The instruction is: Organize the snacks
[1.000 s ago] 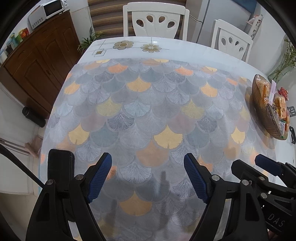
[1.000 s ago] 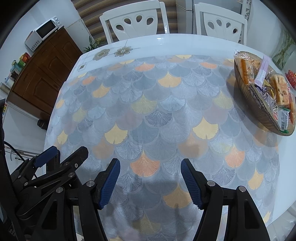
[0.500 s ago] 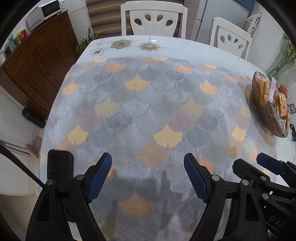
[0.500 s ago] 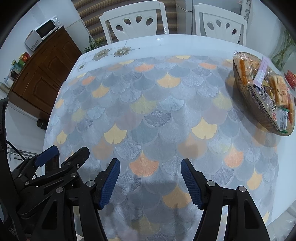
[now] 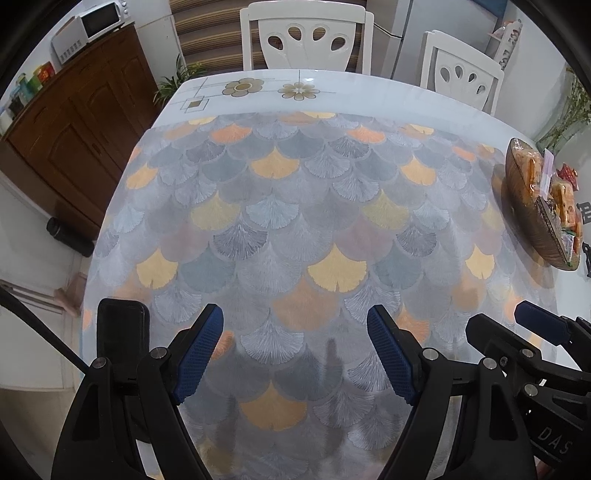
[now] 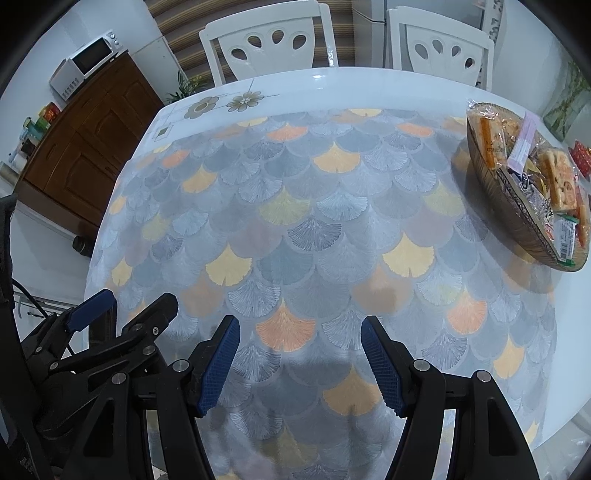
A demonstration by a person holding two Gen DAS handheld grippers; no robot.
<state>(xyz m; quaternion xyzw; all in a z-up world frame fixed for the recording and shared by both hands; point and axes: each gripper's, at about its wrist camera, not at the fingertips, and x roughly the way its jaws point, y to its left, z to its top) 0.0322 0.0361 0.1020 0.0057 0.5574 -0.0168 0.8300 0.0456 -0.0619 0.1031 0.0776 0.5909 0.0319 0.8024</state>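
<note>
A woven basket (image 6: pixel 517 218) full of several wrapped snack packets (image 6: pixel 557 181) stands at the table's right edge; the left wrist view shows the same basket (image 5: pixel 532 221) at far right. My left gripper (image 5: pixel 295 354) hangs open over the near part of the fan-patterned tablecloth (image 5: pixel 295 206), nothing between its blue pads. My right gripper (image 6: pixel 301 363) is open too and holds nothing, well short and left of the basket. Each gripper shows in the other's view: the right one (image 5: pixel 532 332) at lower right, the left one (image 6: pixel 122 314) at lower left.
Two white chairs (image 6: pixel 269 40) (image 6: pixel 439 44) stand behind the white table (image 6: pixel 332 88). A brown wooden cabinet (image 5: pixel 74 147) with a microwave (image 5: pixel 88 26) on top is to the left. A dark phone-like slab (image 5: pixel 120 332) lies near the table's left front edge.
</note>
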